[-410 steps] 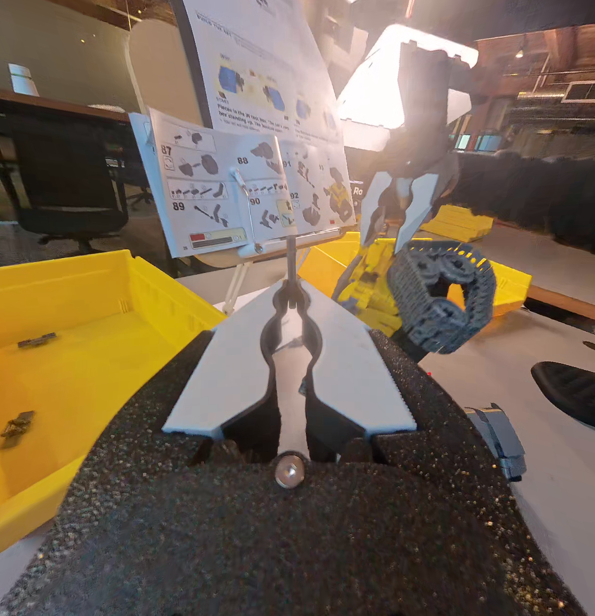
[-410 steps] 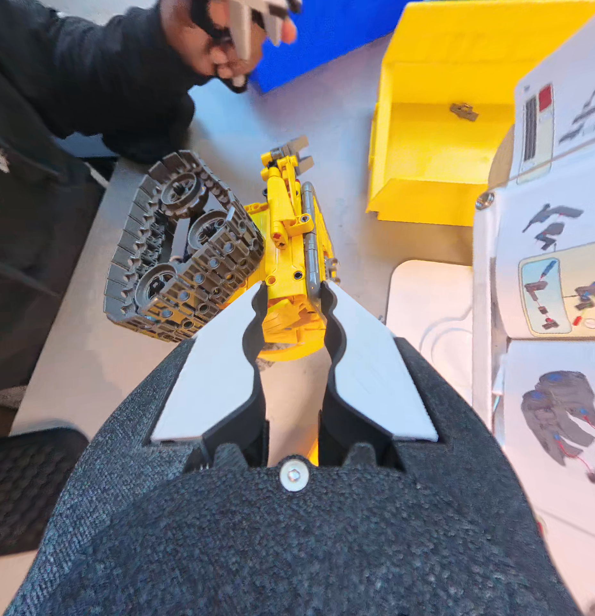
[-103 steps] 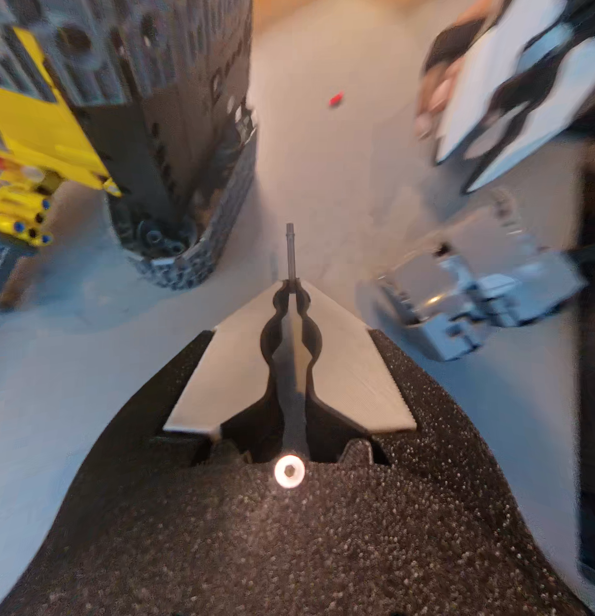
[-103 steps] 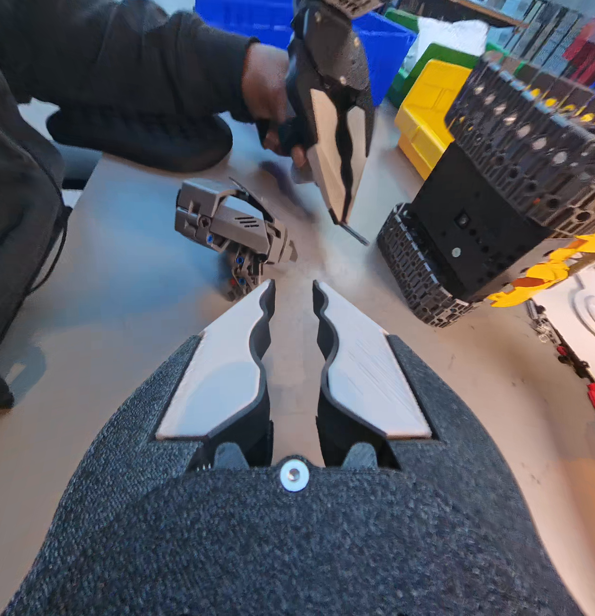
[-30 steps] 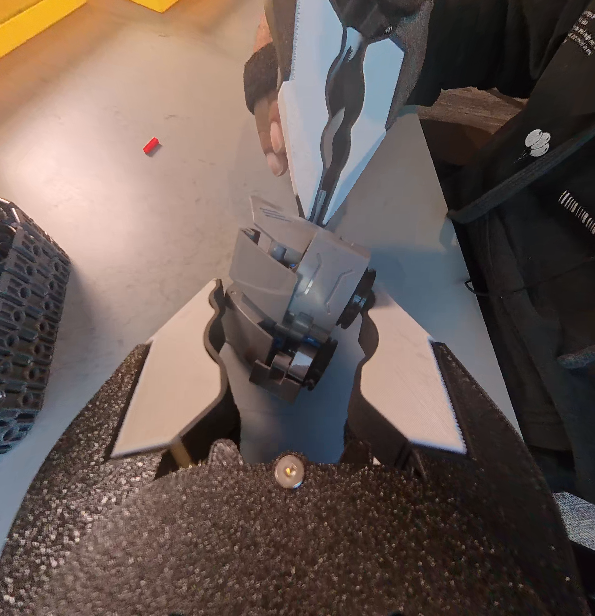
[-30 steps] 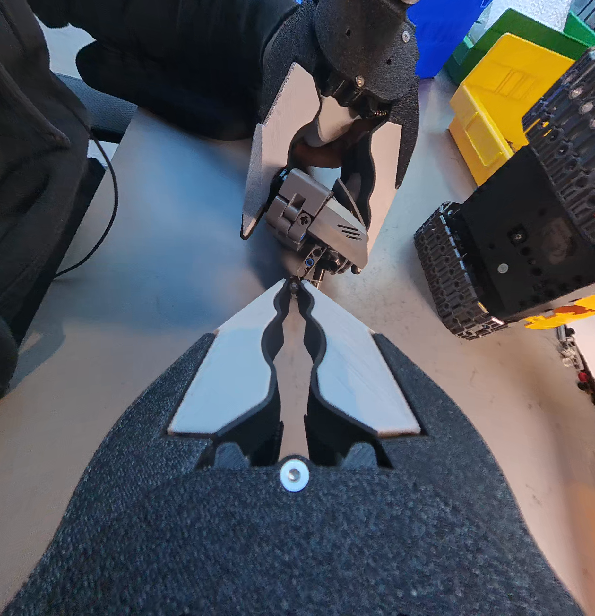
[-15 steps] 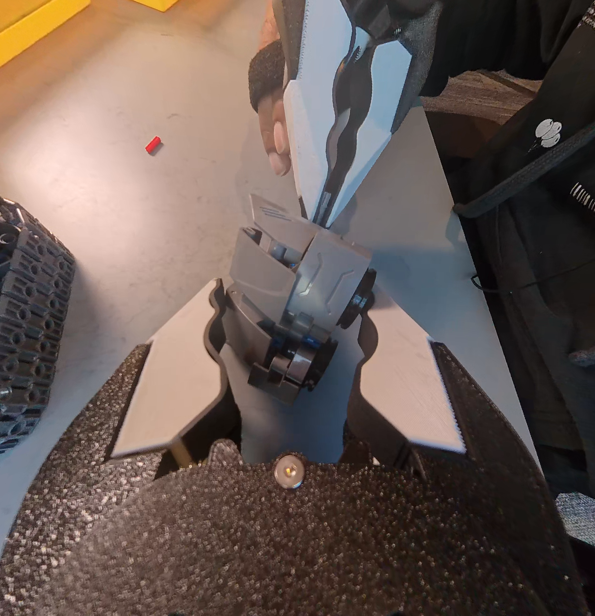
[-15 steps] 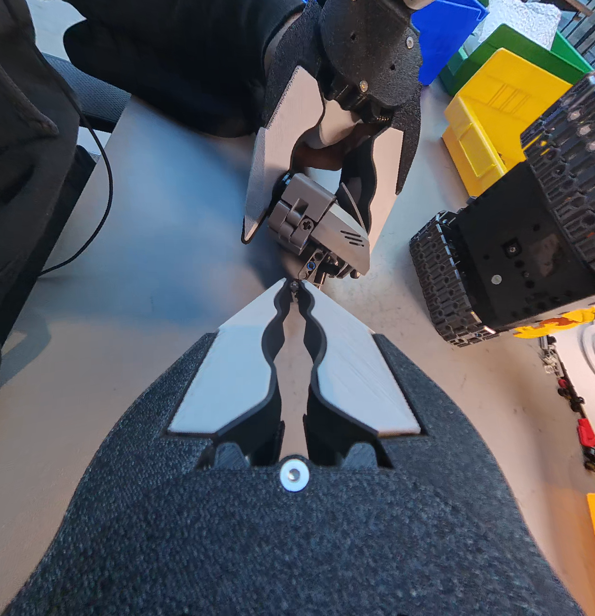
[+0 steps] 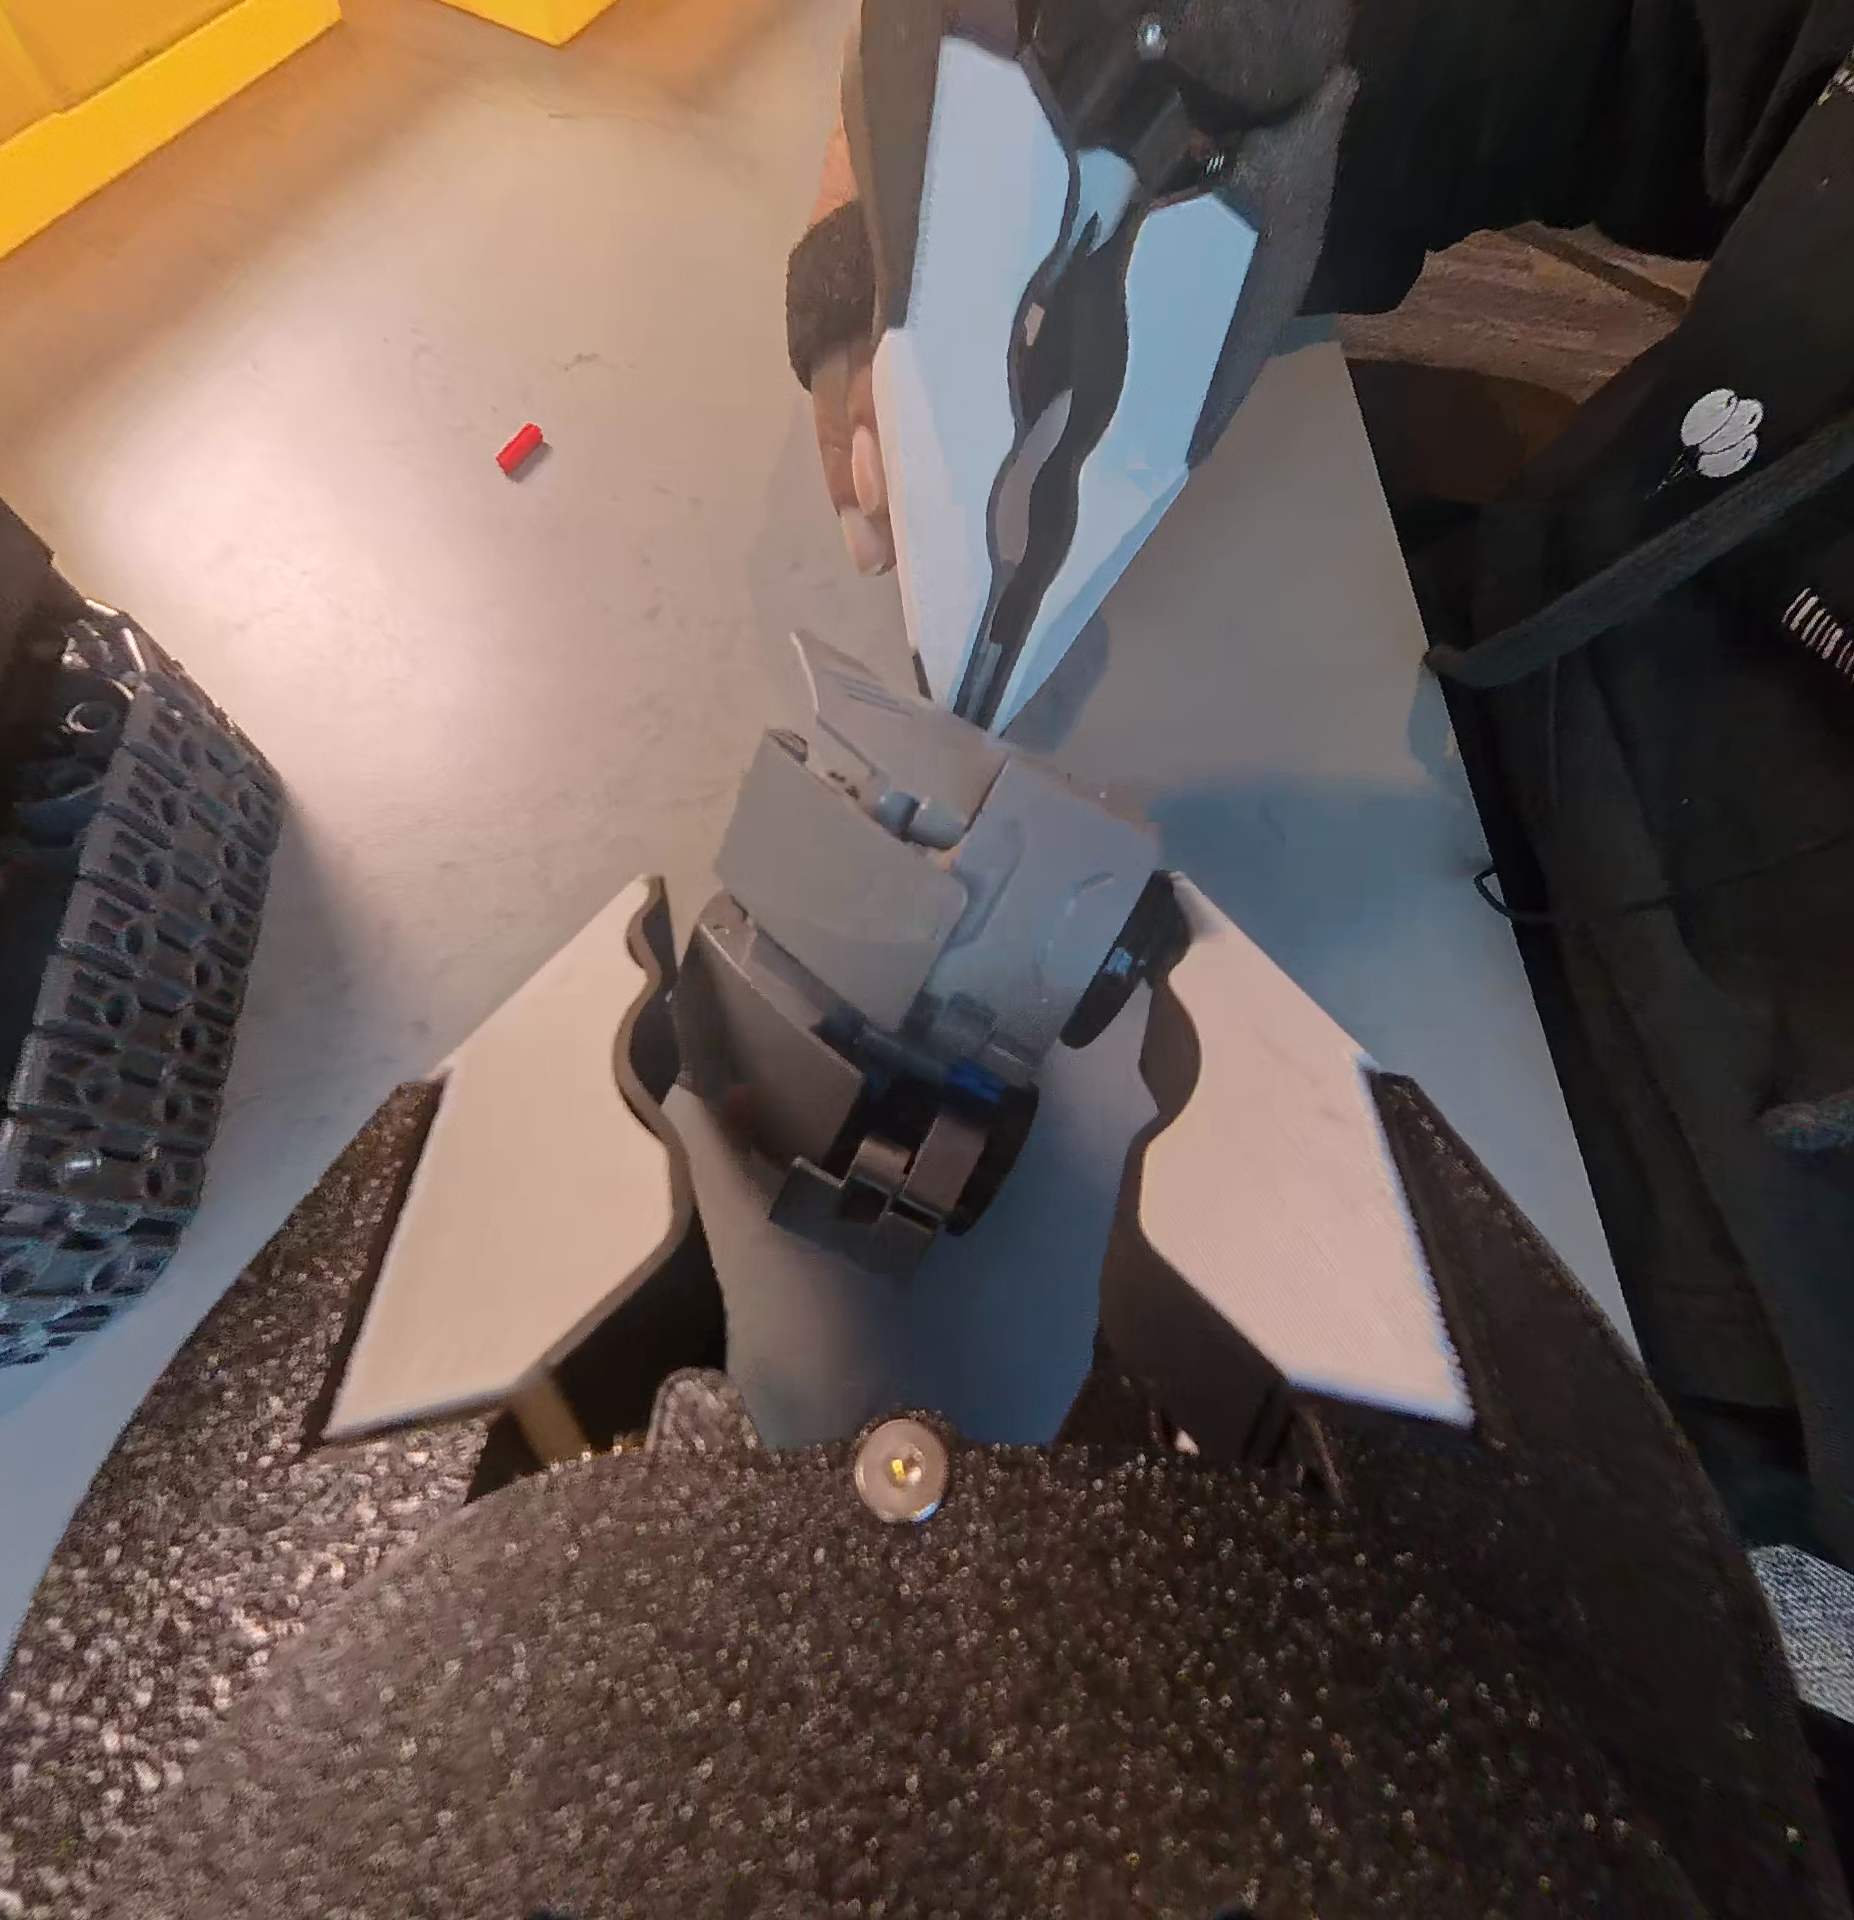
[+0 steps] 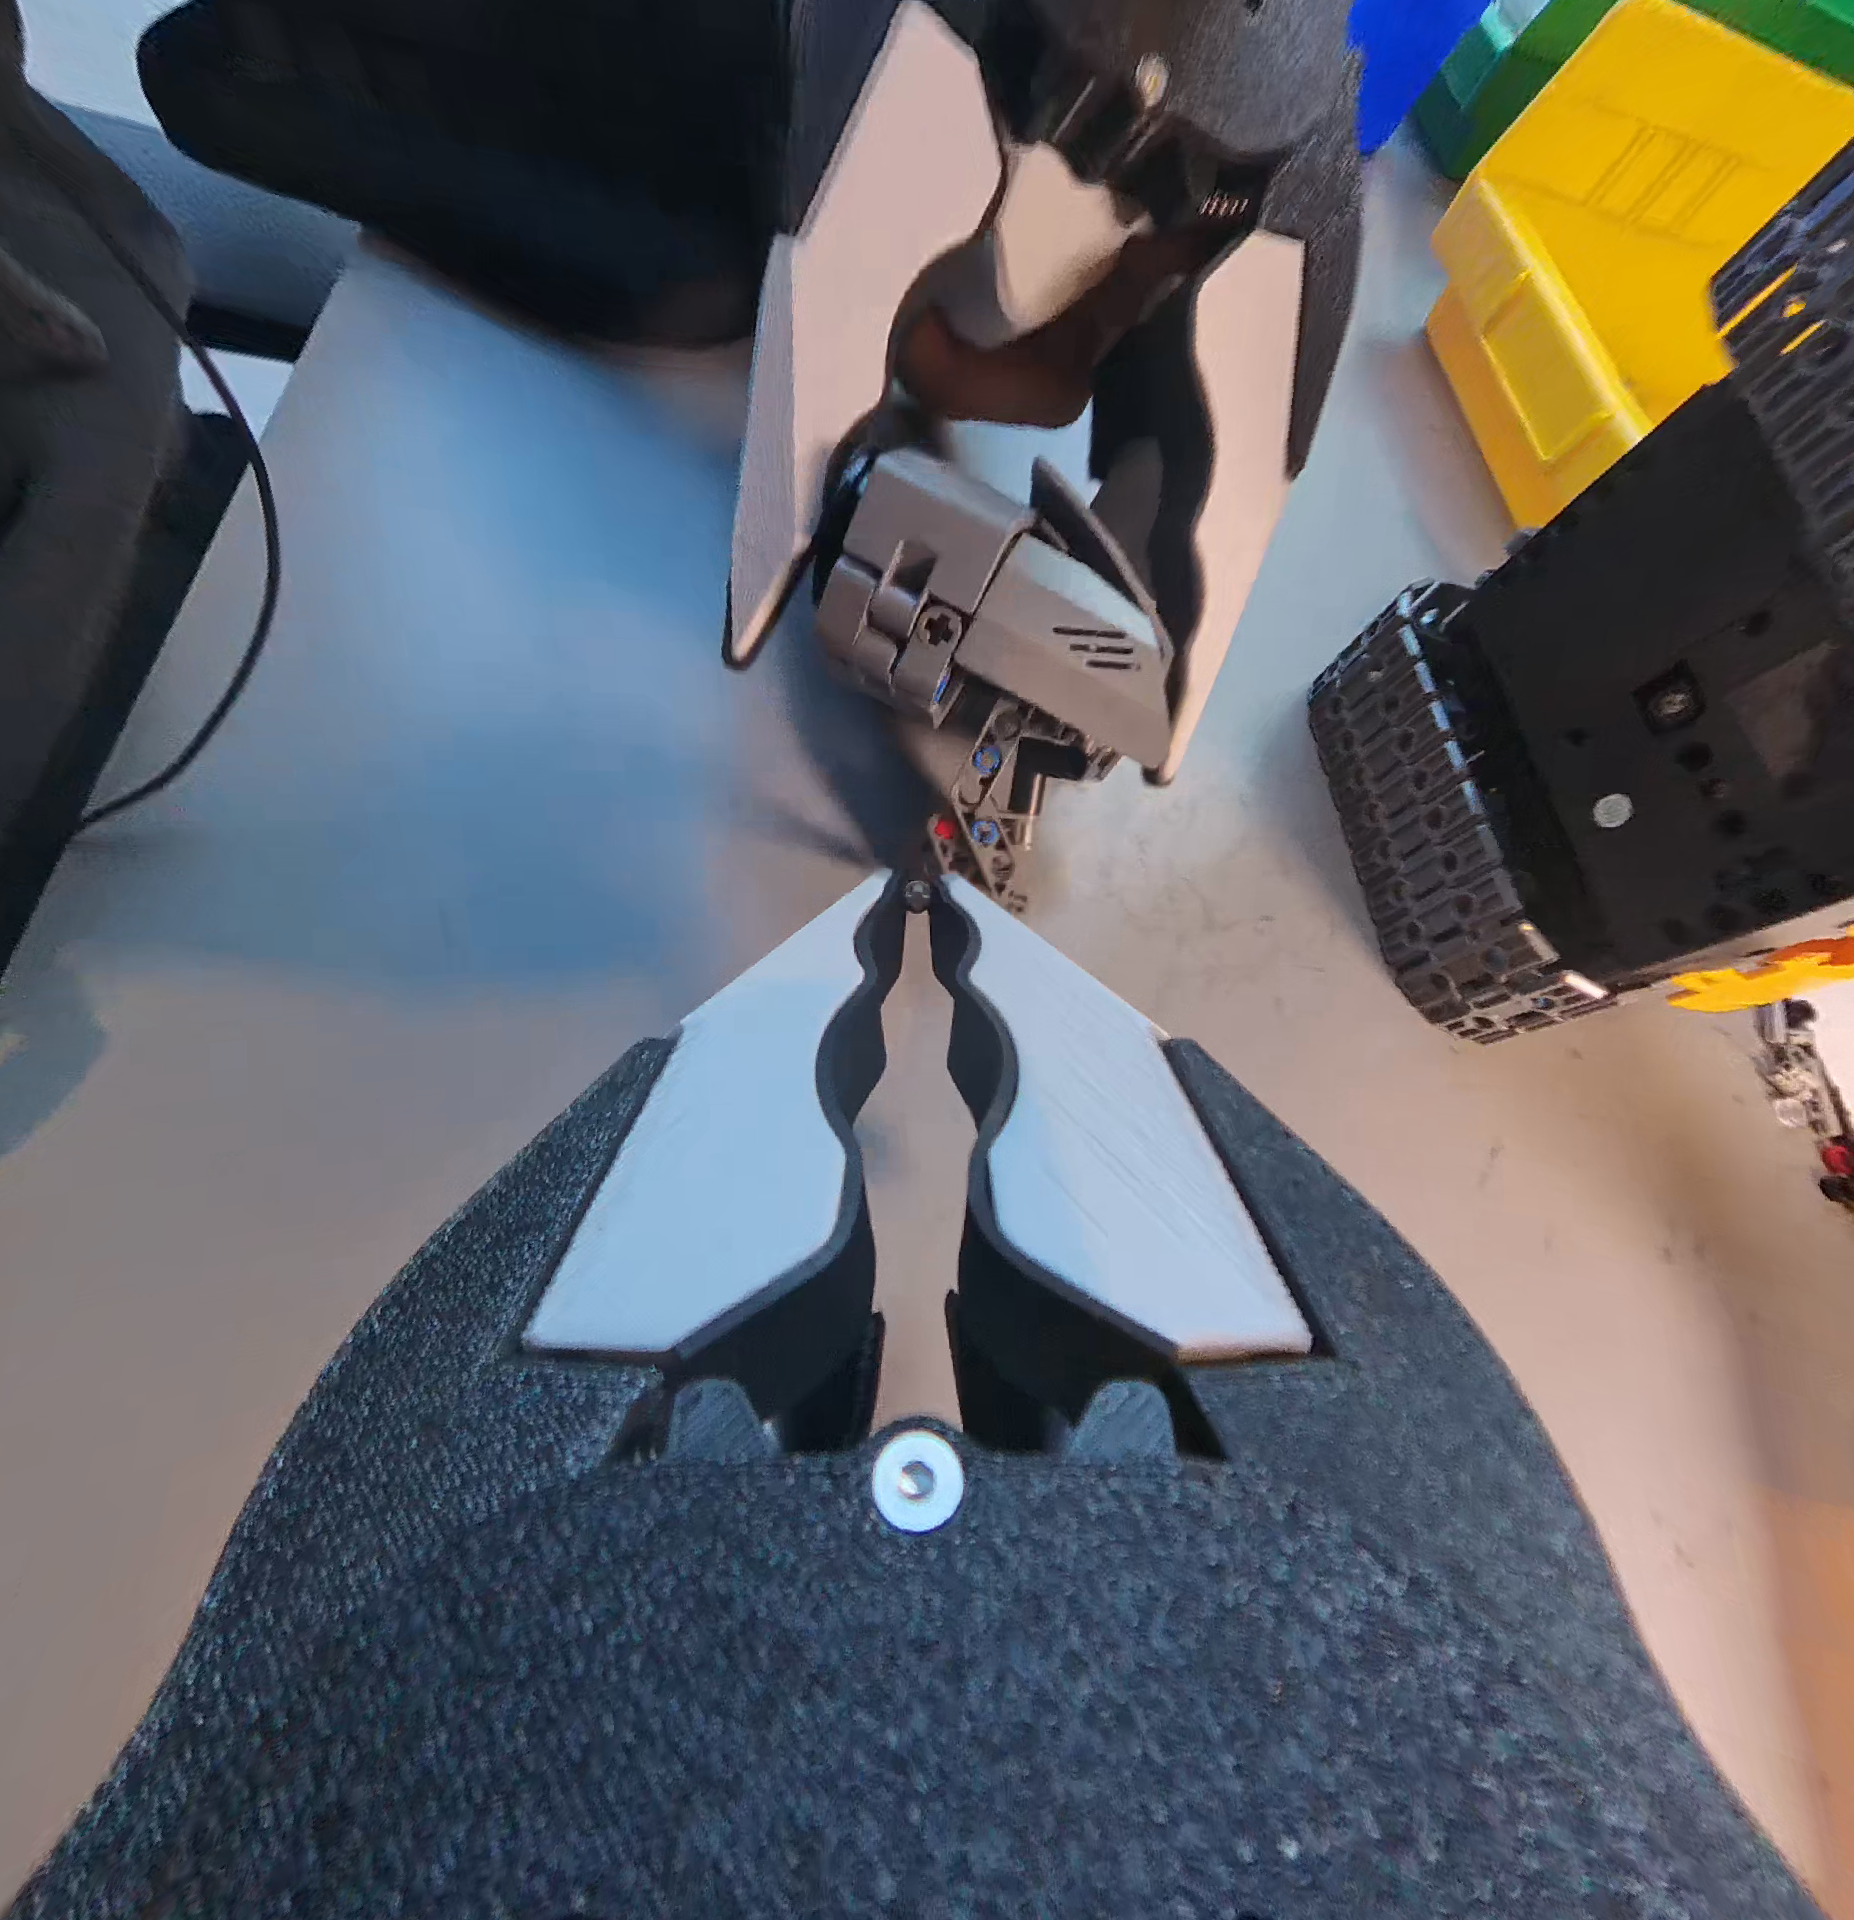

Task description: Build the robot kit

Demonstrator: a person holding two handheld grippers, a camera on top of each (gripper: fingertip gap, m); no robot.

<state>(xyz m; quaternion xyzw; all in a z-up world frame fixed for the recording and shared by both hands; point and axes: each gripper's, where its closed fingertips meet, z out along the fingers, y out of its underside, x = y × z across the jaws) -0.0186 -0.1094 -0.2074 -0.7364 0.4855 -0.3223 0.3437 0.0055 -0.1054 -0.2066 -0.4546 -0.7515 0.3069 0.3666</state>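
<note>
Left gripper (image 9: pixel 907 935) is clamping the grey brick-built cab assembly (image 9: pixel 902 935); right gripper (image 10: pixel 915 896), nearly closed, is pinching a thin dark pin (image 10: pixel 915 894) at the assembly's lower beam.

Grey plastic brick assembly (image 9: pixel 907 935) with blue pins; small red peg (image 9: pixel 519 449) on pale grey counter (image 9: pixel 383 582); yellow plastic bin (image 10: pixel 1588 239); black ridged tracks (image 9: pixel 102 1049).

In the right wrist view, the toy-brick assembly (image 10: pixel 990 623) sits at twelve o'clock on the table (image 10: pixel 466 831). The tracked brick vehicle (image 10: pixel 1588 790) stands at two o'clock, with storage bins (image 10: pixel 1588 239) behind it.
</note>
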